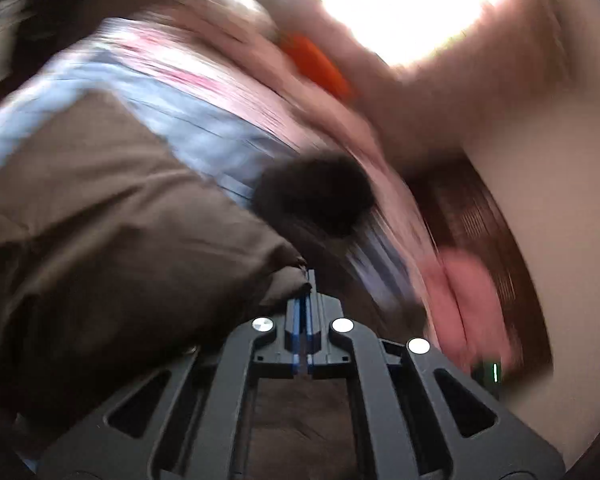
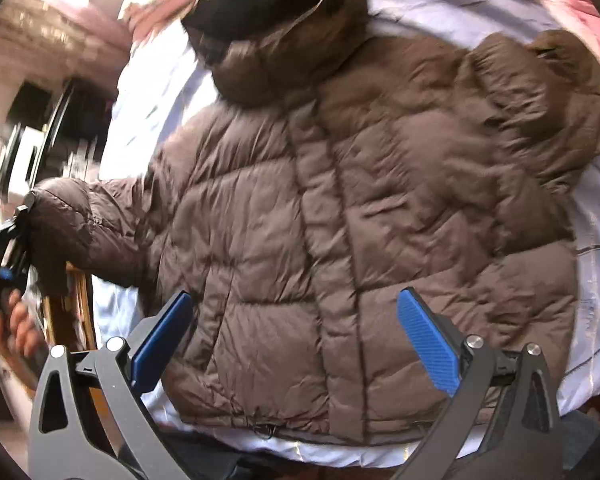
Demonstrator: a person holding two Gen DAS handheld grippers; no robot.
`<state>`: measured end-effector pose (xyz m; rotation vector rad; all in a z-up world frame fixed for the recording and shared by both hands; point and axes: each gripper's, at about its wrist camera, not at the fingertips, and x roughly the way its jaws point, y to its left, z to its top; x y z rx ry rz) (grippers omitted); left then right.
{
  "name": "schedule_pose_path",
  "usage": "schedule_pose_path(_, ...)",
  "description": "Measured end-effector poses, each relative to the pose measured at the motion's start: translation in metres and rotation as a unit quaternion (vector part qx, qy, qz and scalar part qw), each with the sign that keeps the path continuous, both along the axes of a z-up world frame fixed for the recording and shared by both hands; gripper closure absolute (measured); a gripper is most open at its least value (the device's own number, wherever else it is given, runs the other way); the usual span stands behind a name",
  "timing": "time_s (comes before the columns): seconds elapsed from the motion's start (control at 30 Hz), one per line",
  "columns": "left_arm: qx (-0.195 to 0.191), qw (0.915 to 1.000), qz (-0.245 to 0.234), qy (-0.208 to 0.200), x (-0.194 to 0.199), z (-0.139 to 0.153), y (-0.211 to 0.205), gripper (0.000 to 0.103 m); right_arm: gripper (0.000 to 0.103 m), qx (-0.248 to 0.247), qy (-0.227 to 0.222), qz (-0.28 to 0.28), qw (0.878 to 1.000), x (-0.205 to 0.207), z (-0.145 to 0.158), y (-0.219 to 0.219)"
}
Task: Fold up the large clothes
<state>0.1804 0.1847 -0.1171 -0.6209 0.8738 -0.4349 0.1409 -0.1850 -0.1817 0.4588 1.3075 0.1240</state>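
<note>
A puffy brown quilted hooded jacket point(image 2: 340, 208) lies front-up on a pale blue sheet point(image 2: 592, 320) covering a bed, with bare sheet left along its hem and right side. The left hand-held gripper point(image 1: 309, 280) is pressed together, pinching the sleeve cuff point(image 1: 288, 276) past the bed's edge. The right hand-held gripper point(image 2: 296, 336) hovers spread above the hem. No writing is readable.

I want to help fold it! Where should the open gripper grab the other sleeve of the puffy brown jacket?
Probably at the cuff end of the free sleeve, coming down from above. That sleeve lies bunched on the pale sheet at the jacket's far side, so its end sticks up enough to pinch. The right gripper hangs open; the left gripper already pinches the opposite cuff.
</note>
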Motion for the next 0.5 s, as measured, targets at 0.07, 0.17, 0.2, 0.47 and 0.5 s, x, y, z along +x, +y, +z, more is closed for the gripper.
schedule_pose_path(0.07,0.017,0.9954,-0.083,0.045,0.008,-0.016,-0.082,0.099,0.001,-0.011,-0.016,-0.028,0.999,0.002,0.011,-0.022)
schedule_pose_path(0.17,0.052,0.9836,-0.134,0.109,0.007,-0.049,-0.146,0.079,0.001,-0.069,-0.038,-0.062,0.995,0.008,0.018,-0.052)
schedule_pose_path(0.2,0.056,0.9808,-0.133,0.131,0.004,-0.062,-0.155,0.067,0.001,-0.081,-0.041,-0.068,0.994,0.009,0.017,-0.059)
schedule_pose_path(0.47,0.186,0.9797,-0.045,0.060,-0.020,-0.048,-0.120,0.020,0.001,-0.132,-0.024,-0.063,0.989,0.017,-0.037,-0.080)
schedule_pose_path(0.5,0.181,0.9811,-0.013,0.067,-0.014,-0.043,-0.101,0.019,0.001,-0.134,-0.027,-0.055,0.989,0.016,-0.039,-0.072)
